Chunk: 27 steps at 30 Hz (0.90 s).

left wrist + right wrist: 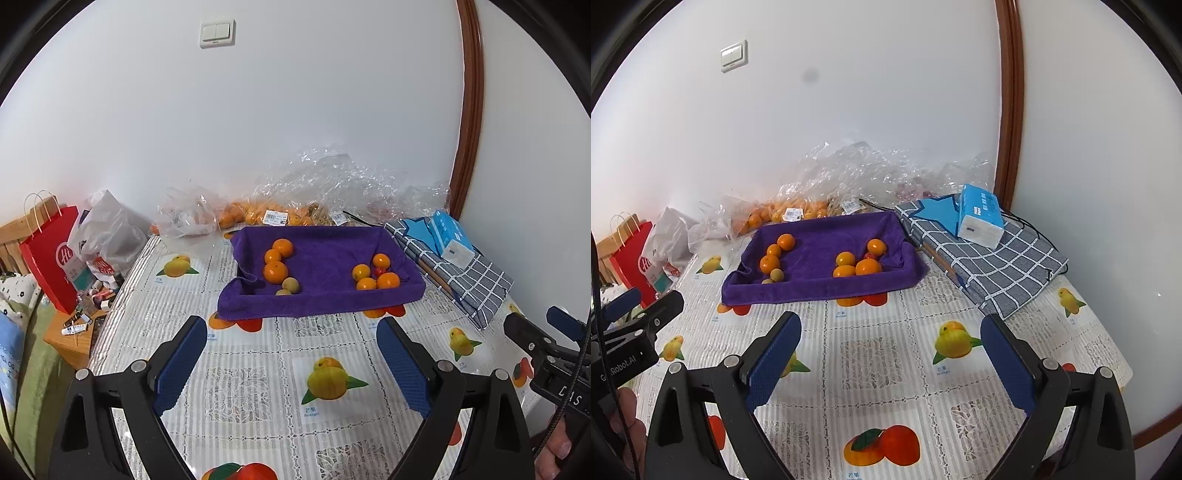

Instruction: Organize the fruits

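Right now you are holding your left gripper (291,350) and right gripper (892,349) wide open and empty above the fruit-print tablecloth (258,387). Farther off, the purple towel tray (321,306) is cradling two clusters of oranges (275,272), a small red fruit half hiding among the right-hand ones. Beyond, crumpled plastic bags (332,184) are blurring more fruit.

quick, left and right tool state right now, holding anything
left tool: open, holding nothing
right tool: open, holding nothing
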Each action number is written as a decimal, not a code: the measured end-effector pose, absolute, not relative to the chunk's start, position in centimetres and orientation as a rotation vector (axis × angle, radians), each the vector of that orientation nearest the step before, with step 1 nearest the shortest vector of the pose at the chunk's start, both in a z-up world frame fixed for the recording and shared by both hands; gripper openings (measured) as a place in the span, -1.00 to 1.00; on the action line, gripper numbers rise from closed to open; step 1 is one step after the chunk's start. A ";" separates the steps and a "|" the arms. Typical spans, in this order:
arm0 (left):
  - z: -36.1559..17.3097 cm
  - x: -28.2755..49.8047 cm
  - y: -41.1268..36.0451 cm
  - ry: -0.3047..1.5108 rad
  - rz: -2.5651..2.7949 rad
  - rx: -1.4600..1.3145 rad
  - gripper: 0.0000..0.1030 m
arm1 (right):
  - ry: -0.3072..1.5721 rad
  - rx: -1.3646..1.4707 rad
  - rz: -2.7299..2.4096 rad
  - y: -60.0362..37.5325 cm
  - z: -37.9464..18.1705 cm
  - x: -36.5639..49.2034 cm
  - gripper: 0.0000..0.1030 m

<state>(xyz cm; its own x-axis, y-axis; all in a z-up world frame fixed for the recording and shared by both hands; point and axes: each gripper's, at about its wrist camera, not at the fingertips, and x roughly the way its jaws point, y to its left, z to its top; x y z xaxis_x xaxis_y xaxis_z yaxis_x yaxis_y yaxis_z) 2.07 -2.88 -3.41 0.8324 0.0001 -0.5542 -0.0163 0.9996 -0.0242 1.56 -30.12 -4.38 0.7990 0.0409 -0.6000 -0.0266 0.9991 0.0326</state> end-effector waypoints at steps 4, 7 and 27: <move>-3.4 2.0 -3.2 0.587 0.003 -0.023 0.81 | 0.643 0.013 0.032 -30.2 -4.3 1.3 0.88; -3.5 2.0 -3.3 0.590 0.004 -0.021 0.81 | 0.639 0.012 0.026 -30.3 -4.2 1.2 0.88; -3.8 1.7 -3.0 0.587 0.013 -0.026 0.81 | 0.658 0.003 0.018 -30.0 -4.9 1.3 0.88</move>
